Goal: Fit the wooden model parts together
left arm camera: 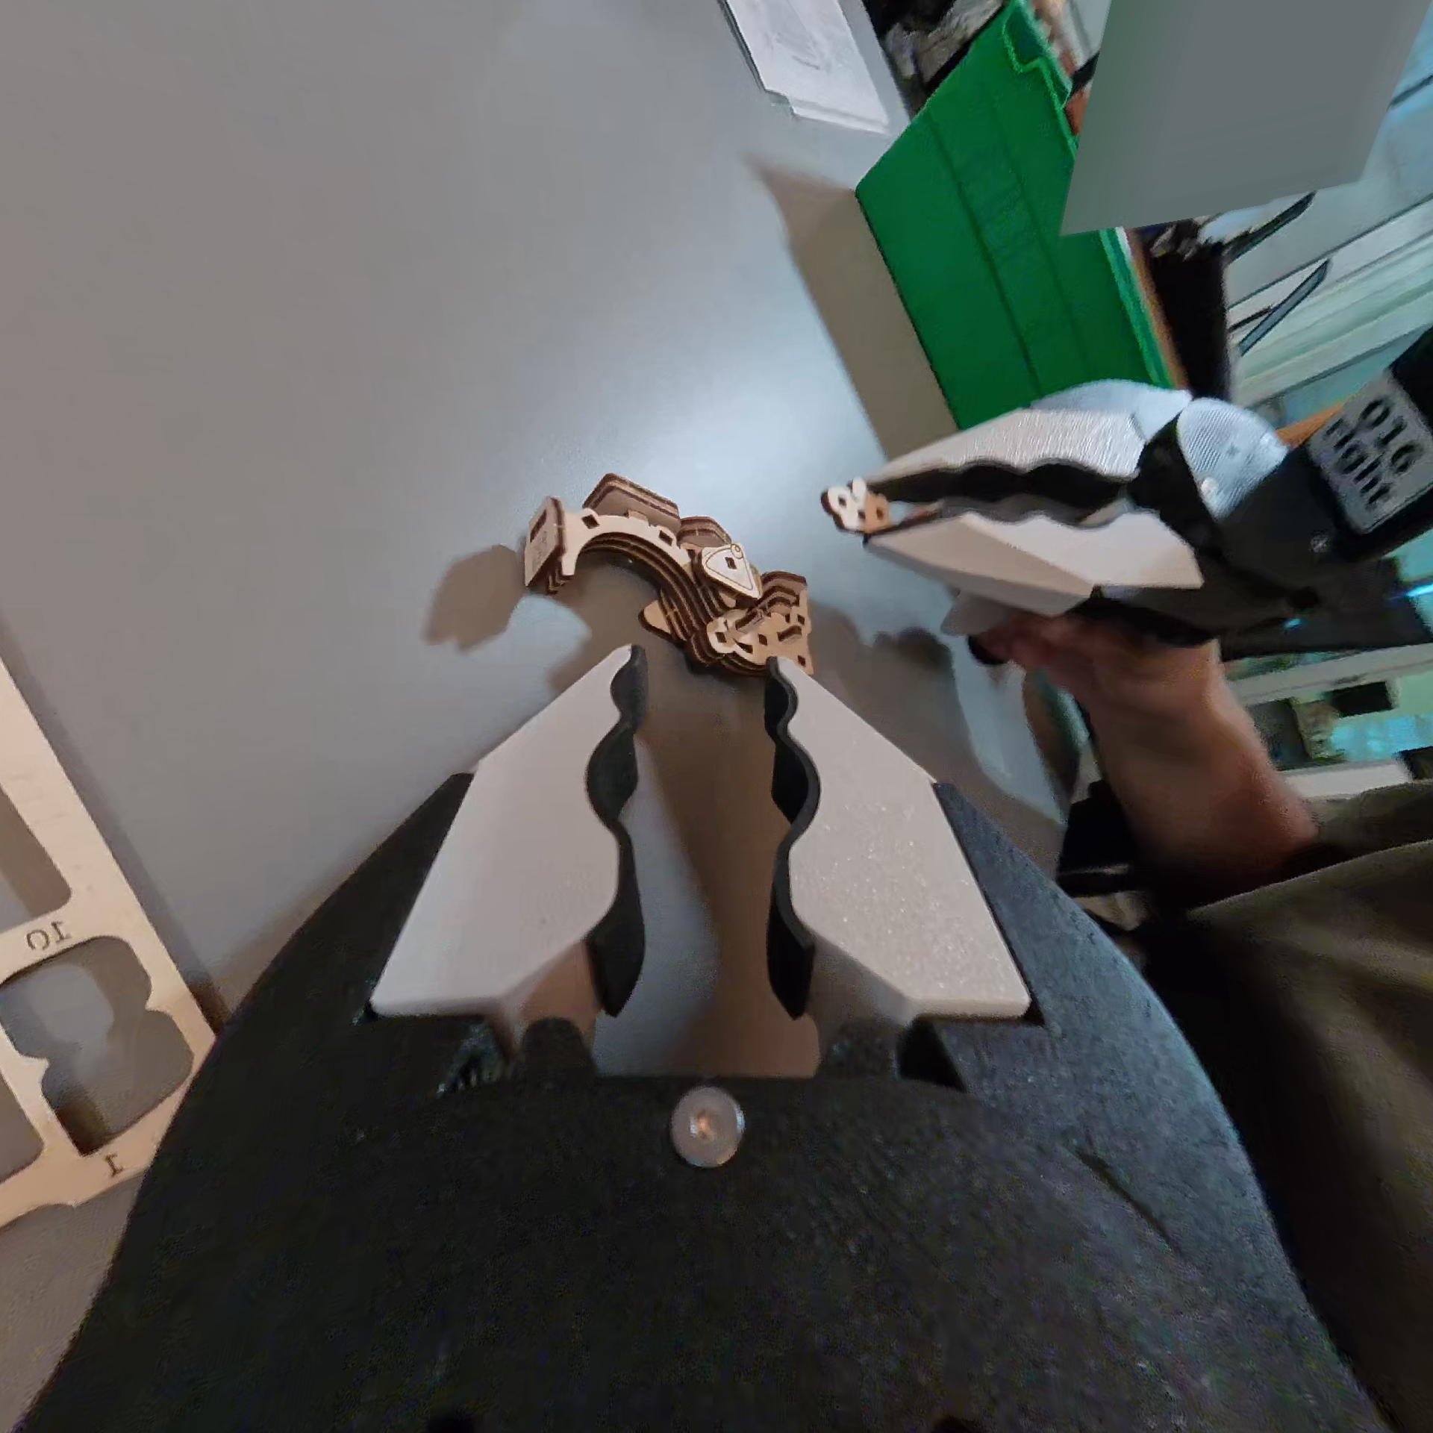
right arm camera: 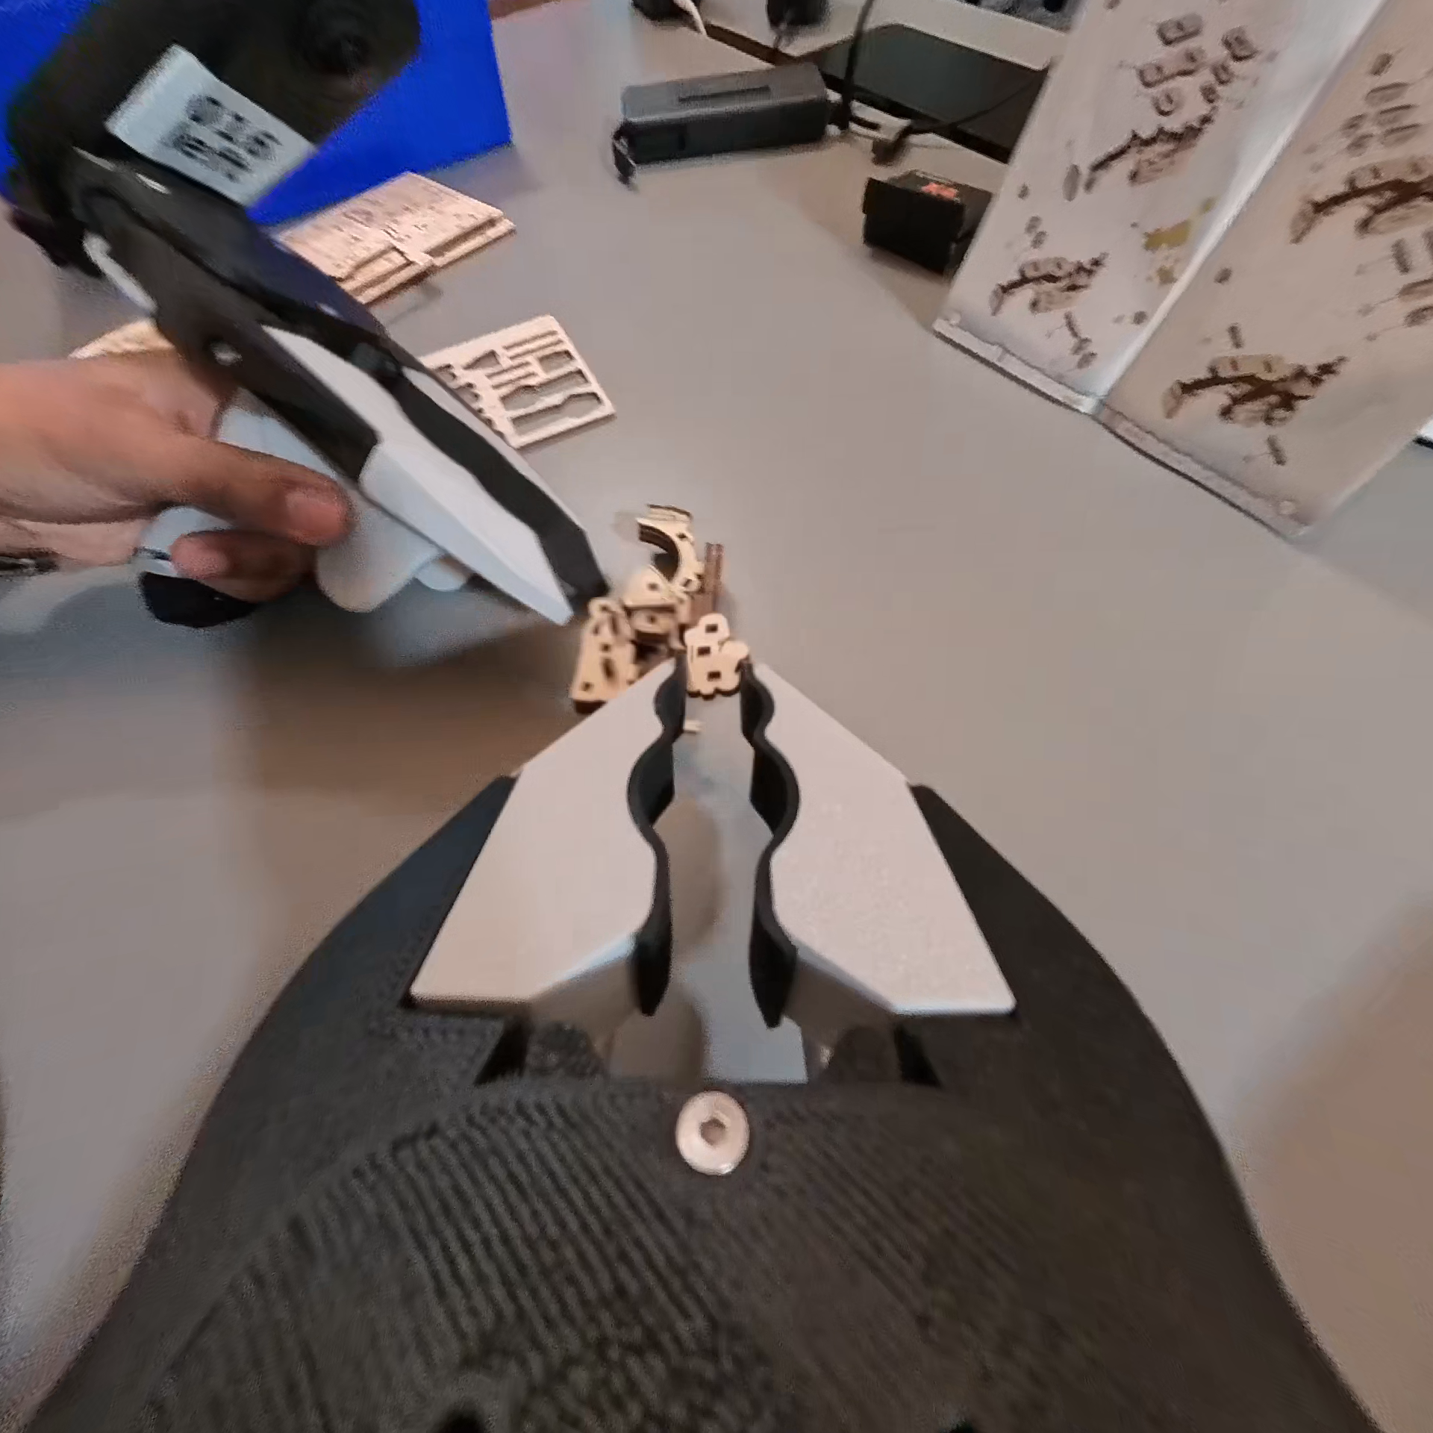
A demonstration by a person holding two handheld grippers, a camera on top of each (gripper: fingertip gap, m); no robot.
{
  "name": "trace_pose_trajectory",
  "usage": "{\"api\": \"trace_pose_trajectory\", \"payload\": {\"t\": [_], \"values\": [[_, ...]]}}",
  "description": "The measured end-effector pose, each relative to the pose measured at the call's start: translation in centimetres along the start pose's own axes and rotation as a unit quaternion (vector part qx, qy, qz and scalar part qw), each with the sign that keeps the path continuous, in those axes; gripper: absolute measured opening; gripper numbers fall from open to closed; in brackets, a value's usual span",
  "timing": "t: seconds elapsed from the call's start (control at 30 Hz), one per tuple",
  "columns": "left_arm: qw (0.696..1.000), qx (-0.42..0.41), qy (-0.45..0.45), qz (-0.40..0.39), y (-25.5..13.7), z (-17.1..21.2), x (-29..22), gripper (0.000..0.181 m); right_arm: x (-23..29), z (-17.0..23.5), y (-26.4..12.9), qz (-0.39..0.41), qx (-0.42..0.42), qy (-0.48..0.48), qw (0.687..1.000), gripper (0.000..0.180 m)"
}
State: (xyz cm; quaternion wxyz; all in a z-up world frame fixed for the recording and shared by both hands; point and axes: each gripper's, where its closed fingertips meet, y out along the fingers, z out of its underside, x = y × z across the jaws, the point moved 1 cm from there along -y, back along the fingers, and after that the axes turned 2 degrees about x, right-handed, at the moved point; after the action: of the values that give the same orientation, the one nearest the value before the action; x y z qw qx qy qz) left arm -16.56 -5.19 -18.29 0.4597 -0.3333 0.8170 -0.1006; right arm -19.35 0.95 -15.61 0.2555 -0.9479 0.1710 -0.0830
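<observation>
A partly built wooden model (left arm camera: pixel 667 574), an arched stack of layered plywood pieces, lies on the grey table (left arm camera: pixel 310 388). My left gripper (left arm camera: pixel 706 667) is open and empty, with its fingertips just short of the model's near end. My right gripper (left arm camera: pixel 876 516) comes in from the right, above the table, shut on a small wooden piece (left arm camera: pixel 853 504). In the right wrist view that small wooden piece (right arm camera: pixel 709 655) sticks out between my right gripper's tips (right arm camera: pixel 707 682), close in front of the model (right arm camera: pixel 651 605). The left gripper (right arm camera: pixel 581 601) points at the model from the left.
A green crate (left arm camera: pixel 1000 256) and a paper sheet (left arm camera: pixel 806 54) lie at the back right. A punched-out wooden sheet (left arm camera: pixel 70 1008) lies at the left. The right wrist view shows more wooden sheets (right arm camera: pixel 527 380), a blue box (right arm camera: pixel 434 85), a standing instruction booklet (right arm camera: pixel 1210 256) and a black adapter (right arm camera: pixel 721 108). Spacing between my two grippers at the tips: around 6 cm.
</observation>
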Motion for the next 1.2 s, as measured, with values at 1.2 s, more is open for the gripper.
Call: {"api": "trace_pose_trajectory", "payload": {"t": [1.2], "values": [[0.994,0.050,0.096,-0.002,1.2,1.1,-1.2,0.030,2.0,1.9,-0.5,-0.112,0.034,0.029,0.993,0.012]]}}
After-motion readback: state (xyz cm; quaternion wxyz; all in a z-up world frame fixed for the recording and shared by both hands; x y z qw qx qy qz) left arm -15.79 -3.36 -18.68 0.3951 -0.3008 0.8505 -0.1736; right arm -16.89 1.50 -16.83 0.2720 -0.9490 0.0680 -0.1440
